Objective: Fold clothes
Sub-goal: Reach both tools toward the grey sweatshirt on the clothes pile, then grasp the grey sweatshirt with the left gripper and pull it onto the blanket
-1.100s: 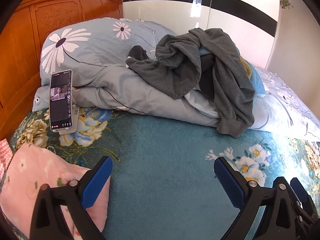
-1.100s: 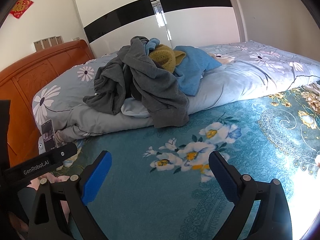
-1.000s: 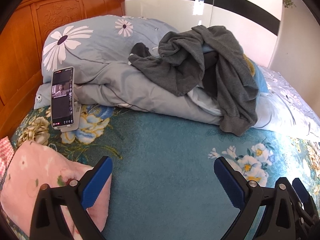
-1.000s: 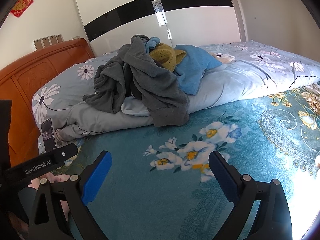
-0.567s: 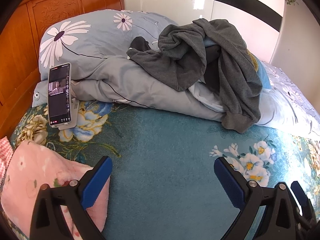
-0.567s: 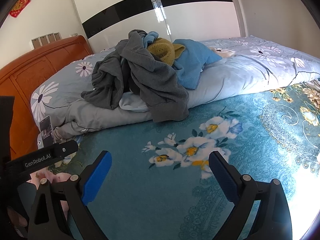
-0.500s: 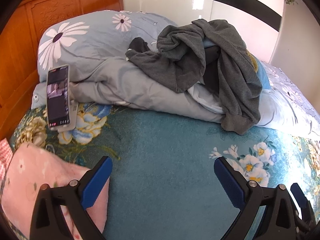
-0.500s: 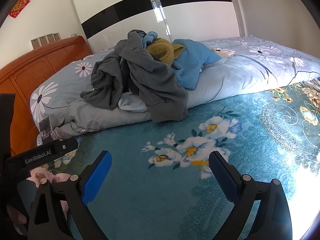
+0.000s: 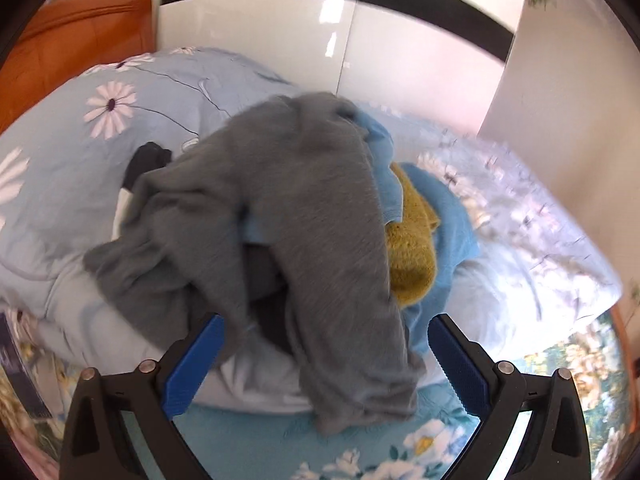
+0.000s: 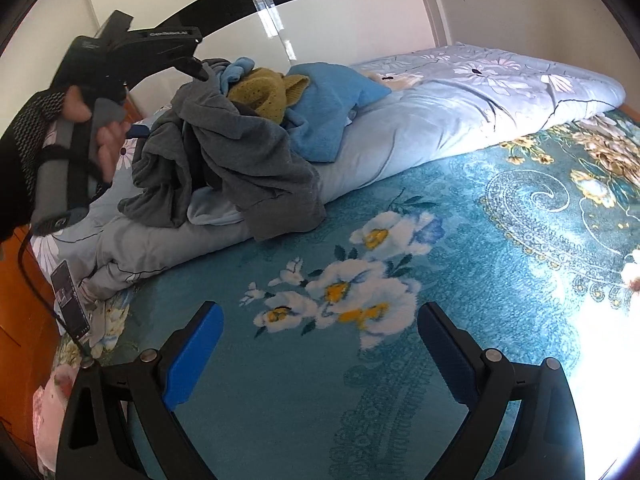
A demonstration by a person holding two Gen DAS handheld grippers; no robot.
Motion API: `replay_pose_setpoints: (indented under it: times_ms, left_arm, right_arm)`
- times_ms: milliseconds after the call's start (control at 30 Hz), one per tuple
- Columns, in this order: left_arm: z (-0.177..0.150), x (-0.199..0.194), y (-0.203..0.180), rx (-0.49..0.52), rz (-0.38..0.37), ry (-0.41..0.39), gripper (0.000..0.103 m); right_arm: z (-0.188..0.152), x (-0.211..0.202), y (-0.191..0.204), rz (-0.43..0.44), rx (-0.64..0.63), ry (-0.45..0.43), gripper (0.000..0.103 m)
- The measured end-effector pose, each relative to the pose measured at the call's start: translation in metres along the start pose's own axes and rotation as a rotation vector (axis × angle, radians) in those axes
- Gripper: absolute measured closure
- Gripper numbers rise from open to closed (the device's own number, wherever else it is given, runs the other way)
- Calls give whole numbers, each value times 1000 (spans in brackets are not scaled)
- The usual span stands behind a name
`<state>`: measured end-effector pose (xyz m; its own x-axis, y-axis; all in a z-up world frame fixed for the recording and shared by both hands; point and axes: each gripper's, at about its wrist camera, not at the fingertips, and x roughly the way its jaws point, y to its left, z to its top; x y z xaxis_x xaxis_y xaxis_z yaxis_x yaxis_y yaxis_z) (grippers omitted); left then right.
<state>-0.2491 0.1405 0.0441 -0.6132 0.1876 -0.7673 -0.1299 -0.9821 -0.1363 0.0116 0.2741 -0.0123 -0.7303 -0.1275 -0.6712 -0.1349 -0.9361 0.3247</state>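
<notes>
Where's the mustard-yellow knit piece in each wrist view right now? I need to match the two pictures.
Left wrist: the yellow knit sits right of centre, tucked against the right side of the grey garment, above the open left gripper.
Right wrist: the yellow knit is upper left, on top of the pile, just right of the left gripper's tip.
Shared landmark: the blue garment right beside it.

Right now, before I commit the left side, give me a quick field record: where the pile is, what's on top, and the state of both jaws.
pile: heaped on the folded quilt
top layer: grey garment, draped over the rest
beneath: yellow knit, blue garment, a dark item
left gripper: jaws open, close over the grey garment, holding nothing
right gripper: jaws open, empty, over the teal floral bedspread
</notes>
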Motion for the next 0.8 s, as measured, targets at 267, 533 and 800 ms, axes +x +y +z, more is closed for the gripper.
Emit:
replay_pose_setpoints:
  times_ms: [267, 533, 800]
  left_arm:
    - [4, 45, -2, -64, 59, 102, 59]
    - [-2, 1, -3, -31, 46, 21, 92]
    - [16, -124, -4, 104, -69, -192, 93]
  right_arm:
    - [2, 0, -16, -15, 70, 3, 5]
    - [-2, 0, -23, -45, 78, 17, 5]
    - [-4, -13, -27, -75, 84, 4, 5]
